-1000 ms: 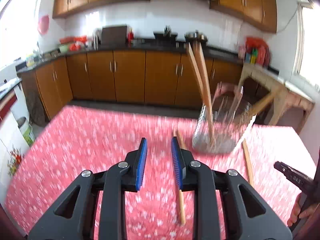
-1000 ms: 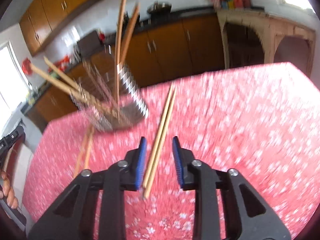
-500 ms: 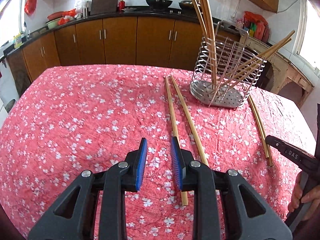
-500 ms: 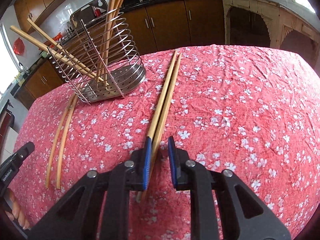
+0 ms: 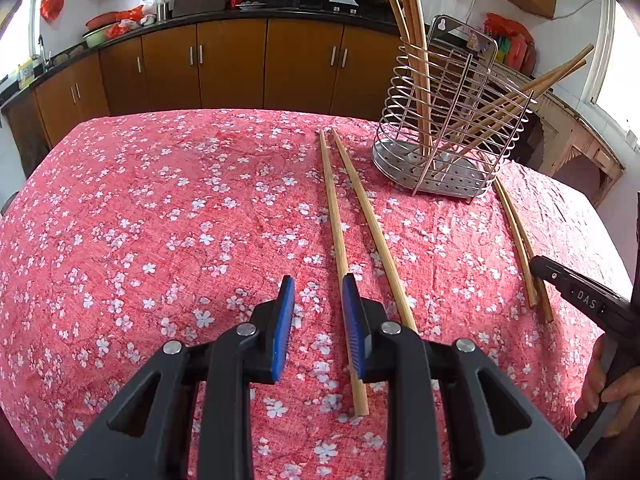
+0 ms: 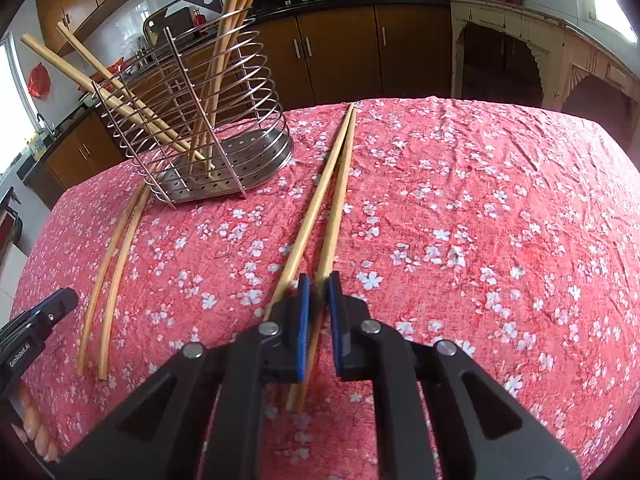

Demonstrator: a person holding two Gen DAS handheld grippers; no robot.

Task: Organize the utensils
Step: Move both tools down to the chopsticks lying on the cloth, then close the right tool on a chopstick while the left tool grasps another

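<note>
A wire utensil holder (image 5: 452,128) (image 6: 200,120) stands on the red flowered tablecloth (image 5: 160,208) with several wooden chopsticks in it. Two loose chopsticks (image 5: 334,216) lie beside it on the cloth. My left gripper (image 5: 316,296) is open and empty; one of these chopsticks runs under its right finger. In the right wrist view another pair of chopsticks (image 6: 332,200) lies on the cloth. My right gripper (image 6: 316,286) has closed around the near end of one of them, low on the cloth. The other chopstick lies just left of its fingers.
Another two chopsticks (image 6: 114,264) lie to the left of the holder in the right wrist view. Brown kitchen cabinets (image 5: 240,64) stand behind the table. A pale wooden side table (image 6: 540,40) is at the right. The table edge falls away behind the holder.
Both grippers came down from a blurred, higher swing to the tablecloth. My right gripper has narrowed from open to closed around a chopstick's near end. The left gripper stayed open.
</note>
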